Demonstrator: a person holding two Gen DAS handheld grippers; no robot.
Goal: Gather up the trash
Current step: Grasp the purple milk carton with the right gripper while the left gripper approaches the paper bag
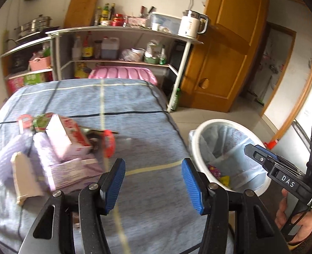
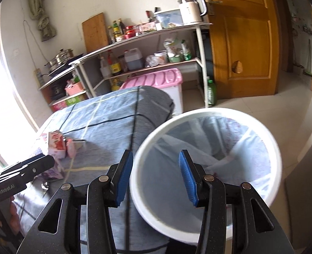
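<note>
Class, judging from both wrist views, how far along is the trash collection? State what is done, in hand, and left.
Done: a few colourful wrappers already lie in the lined white bin. In hand: nothing; the left gripper and right gripper are both open and empty, the right one over the bin. Left: the pink carton, purple boxes and other litter on the blue bedsheet.

**Trash pile on bed, lined bin alongside**

A pile of trash is lying on the blue-grey checked cover: a pink and red carton (image 1: pixel 65 135) is resting tilted on top of a flattened lilac box (image 1: pixel 71 172), with a beige paper piece (image 1: pixel 25 178) leaning at the near edge and a red wrapper (image 1: pixel 109 145) just beside. The white bin (image 2: pixel 206 169) is standing upright beside the bed, lined with a pale bag and holding colourful wrappers (image 1: pixel 218 174) at the bottom.
</note>
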